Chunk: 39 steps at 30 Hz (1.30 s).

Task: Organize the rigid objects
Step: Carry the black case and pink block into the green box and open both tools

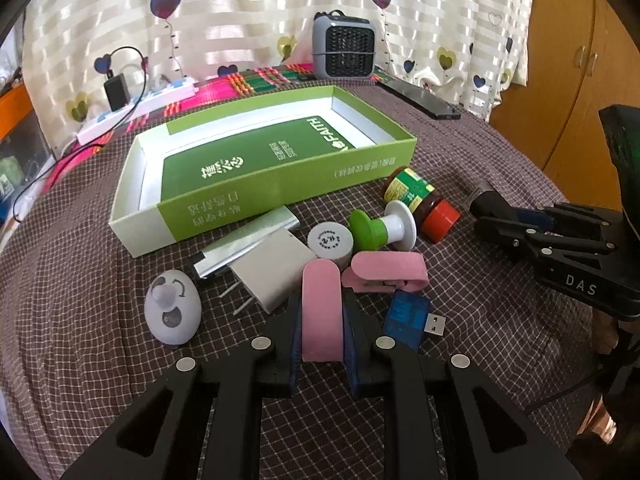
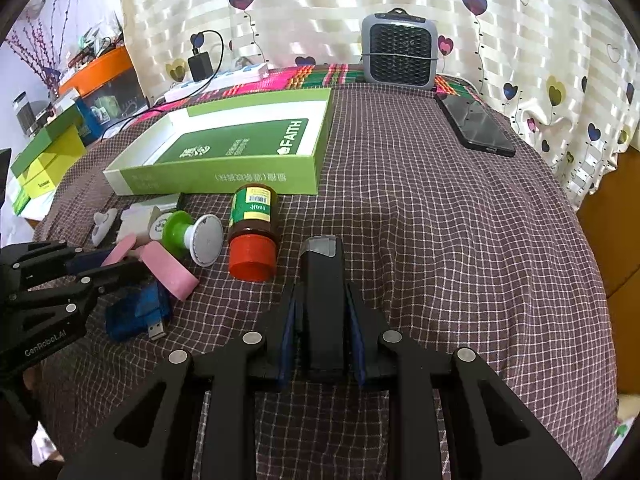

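On the checked cloth, your left gripper [image 1: 322,320] is clamped on a pink block [image 1: 321,312], just before the pile of small items. Your right gripper [image 2: 322,312] pinches a black bar [image 2: 322,280] beside the red-capped bottle [image 2: 253,232]. Behind both, the green box [image 1: 280,184] lies open.

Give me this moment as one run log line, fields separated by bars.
left gripper: shut on pink block | right gripper: shut on black bar | green box: open
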Available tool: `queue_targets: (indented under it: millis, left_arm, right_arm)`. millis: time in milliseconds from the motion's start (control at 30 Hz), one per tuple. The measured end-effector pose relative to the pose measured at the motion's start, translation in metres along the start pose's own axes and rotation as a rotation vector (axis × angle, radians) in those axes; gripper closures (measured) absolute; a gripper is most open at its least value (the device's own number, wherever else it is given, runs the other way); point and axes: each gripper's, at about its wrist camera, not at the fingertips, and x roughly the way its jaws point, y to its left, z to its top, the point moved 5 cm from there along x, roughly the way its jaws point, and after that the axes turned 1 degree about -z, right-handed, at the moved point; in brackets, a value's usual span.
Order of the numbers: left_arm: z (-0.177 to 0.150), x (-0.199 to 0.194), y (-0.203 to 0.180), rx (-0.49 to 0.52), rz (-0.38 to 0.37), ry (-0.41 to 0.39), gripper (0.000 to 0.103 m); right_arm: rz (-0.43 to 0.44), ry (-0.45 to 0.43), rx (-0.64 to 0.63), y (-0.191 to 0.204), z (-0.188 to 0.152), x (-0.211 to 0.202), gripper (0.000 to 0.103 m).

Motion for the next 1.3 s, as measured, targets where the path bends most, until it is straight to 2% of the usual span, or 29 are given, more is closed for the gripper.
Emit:
queue_targets:
  millis: [167, 367, 633, 933, 1300]
  left_arm:
    - [0.011, -0.013, 0.005, -0.009, 0.000, -0.030, 0.086]
    - [0.036, -0.023, 0.020, -0.016, 0.027, -0.062, 0.086]
    - [0.067, -0.017, 0.048, -0.042, 0.047, -0.072, 0.086]
    - [0.089, 0.008, 0.069, -0.074, 0.053, -0.049, 0.086]
    - [0.102, 0.037, 0.084, -0.112, 0.049, -0.015, 0.086]
  right_arm:
    - [0.002, -0.022, -0.012, 0.001, 0.007, -0.011, 0.079]
    - [0.008, -0.060, -0.039, 0.006, 0.032, -0.025, 0.079]
    - [0.045, -0.063, -0.077, 0.017, 0.065, -0.021, 0.079]
    - [0.083, -0.019, -0.075, 0.022, 0.098, 0.008, 0.079]
    - [0.089, 0.047, -0.083, 0.028, 0.118, 0.051, 0.079]
